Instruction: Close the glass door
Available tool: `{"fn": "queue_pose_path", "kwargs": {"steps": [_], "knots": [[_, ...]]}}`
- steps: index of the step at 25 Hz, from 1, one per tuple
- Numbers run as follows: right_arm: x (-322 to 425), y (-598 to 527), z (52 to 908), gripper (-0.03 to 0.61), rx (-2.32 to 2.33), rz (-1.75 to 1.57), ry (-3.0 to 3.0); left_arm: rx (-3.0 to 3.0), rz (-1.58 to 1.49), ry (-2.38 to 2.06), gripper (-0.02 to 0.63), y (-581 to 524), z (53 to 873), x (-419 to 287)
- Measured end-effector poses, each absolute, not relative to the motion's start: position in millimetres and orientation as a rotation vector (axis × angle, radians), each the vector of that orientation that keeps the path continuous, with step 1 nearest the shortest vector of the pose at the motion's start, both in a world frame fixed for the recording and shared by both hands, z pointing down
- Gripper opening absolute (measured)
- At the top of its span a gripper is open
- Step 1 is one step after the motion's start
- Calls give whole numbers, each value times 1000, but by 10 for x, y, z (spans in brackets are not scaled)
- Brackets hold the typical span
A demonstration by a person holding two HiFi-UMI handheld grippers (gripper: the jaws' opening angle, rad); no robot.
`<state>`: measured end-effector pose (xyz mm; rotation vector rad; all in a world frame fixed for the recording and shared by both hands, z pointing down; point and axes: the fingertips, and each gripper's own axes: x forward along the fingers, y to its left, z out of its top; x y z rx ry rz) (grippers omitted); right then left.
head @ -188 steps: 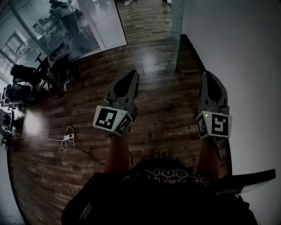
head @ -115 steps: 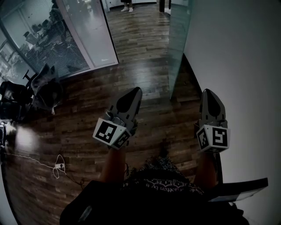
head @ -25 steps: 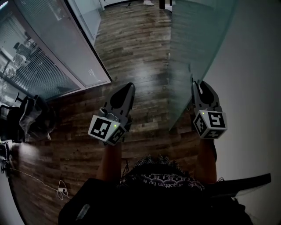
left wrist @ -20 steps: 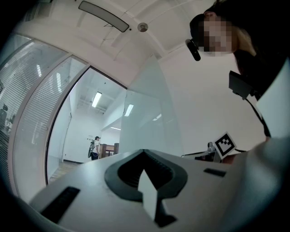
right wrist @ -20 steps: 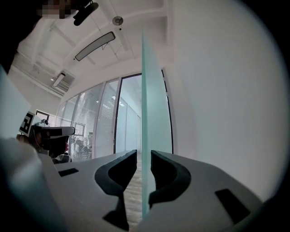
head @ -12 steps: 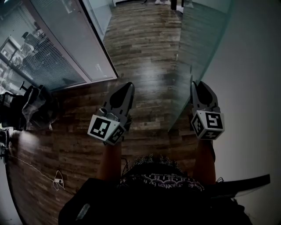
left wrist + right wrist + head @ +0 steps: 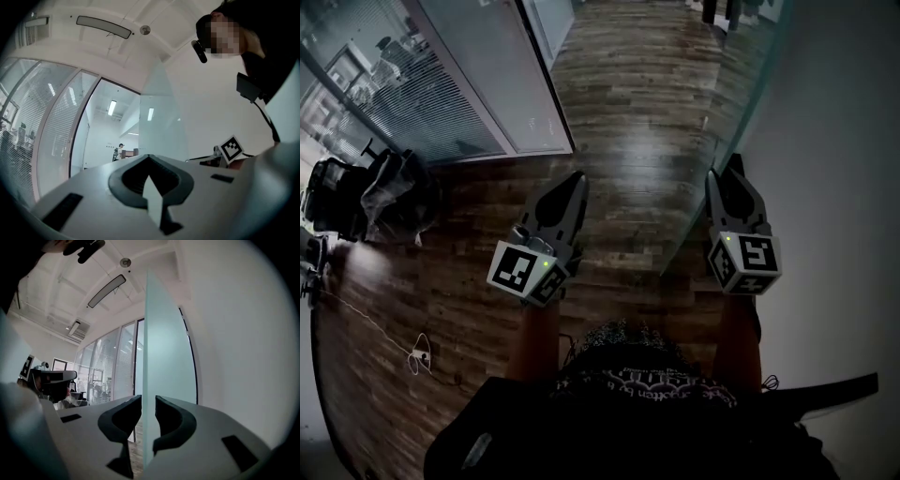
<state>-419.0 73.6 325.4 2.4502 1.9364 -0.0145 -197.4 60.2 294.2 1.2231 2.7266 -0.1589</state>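
The glass door stands edge-on between the right gripper's jaws, with the wall just right of it. The left gripper is left of the door and apart from it. Far left stands a partition, with chairs nearer.

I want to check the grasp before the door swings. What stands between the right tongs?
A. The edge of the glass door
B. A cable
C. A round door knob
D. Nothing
A: in the right gripper view, the right tongs sit on either side of the glass door, closed on the edge of the pane.
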Motion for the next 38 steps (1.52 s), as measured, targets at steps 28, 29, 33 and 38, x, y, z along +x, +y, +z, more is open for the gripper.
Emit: {"fn": "queue_pose_path", "kwargs": {"steps": [28,29,33,38], "knots": [[-2834,1569,3265,103,2543,65,1739,1374,-138,2559,2,1214,2888,-751],[-2776,1614,3261,104,2544,69,1739,1382,-141,2563,2,1269,2886,-679],[-2554,1799,3244,104,2536,81,1737,1378,-149,2554,2,1463,2831,-475],[-2302,2054,3226,107,2520,98,1748,1376,-139,2552,2,1701,2855,-247]]}}
